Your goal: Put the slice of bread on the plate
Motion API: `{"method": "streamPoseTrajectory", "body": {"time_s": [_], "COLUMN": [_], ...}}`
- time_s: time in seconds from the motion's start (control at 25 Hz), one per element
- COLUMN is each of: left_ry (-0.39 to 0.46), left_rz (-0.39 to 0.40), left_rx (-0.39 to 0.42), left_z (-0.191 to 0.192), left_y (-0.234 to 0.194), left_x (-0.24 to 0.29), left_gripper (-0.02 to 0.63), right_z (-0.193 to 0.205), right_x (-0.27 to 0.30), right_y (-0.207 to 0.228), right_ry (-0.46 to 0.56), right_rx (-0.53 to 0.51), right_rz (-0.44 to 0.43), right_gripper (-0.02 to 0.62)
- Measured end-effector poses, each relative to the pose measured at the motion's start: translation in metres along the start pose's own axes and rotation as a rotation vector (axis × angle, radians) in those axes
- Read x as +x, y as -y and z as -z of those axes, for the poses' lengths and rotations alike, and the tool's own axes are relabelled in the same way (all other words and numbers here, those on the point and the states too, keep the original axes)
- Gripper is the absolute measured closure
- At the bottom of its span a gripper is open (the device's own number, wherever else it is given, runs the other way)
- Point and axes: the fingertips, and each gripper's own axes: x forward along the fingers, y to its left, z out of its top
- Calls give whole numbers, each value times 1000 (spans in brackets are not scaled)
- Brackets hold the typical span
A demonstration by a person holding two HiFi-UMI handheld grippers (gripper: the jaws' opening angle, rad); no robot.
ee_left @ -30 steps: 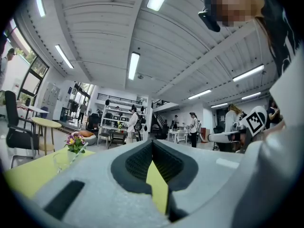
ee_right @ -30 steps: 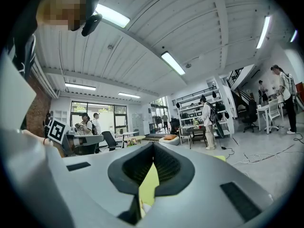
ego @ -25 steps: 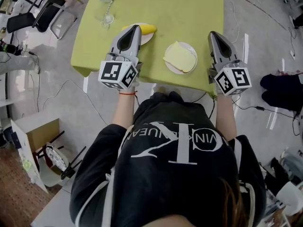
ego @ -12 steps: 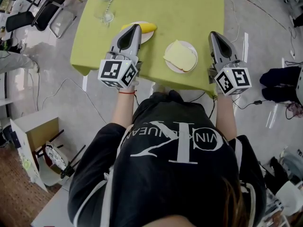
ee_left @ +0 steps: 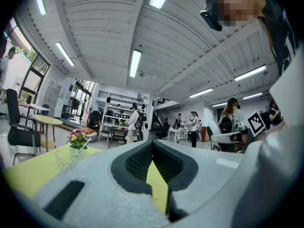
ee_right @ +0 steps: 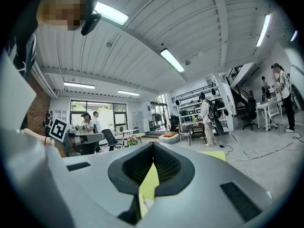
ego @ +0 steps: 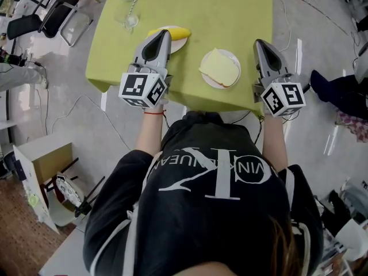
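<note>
The slice of bread (ego: 219,68) lay on the plate (ego: 234,56), just left of the nearer right gripper (ego: 260,41). That gripper and the left gripper (ego: 163,33) were both pressed together, empty.

We can read print only on the back of the person's black shirt (ego: 213,194): a big white "CK", upside down to us, ringed by smaller white letters of which we make out "VIN K" and "EAN". The left cube (ego: 144,89) and the right cube (ego: 283,98) carry only black-and-white square code patterns.
</note>
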Motion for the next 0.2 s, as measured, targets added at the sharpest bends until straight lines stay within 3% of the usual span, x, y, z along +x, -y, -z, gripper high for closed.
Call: {"method": "streamPoseTrajectory", "body": {"time_s": [0.2], "left_ry": [-5], "left_rz": [-3], "left_rx": [-5], "left_z": [4], "left_y": [-6], "left_x": [3], "left_gripper": [598], "right_z": [7], "right_x": [6], "right_y": [1], "right_ry": [-10], "right_rx": [9], "right_rz": [-3], "right_gripper": [594]}}
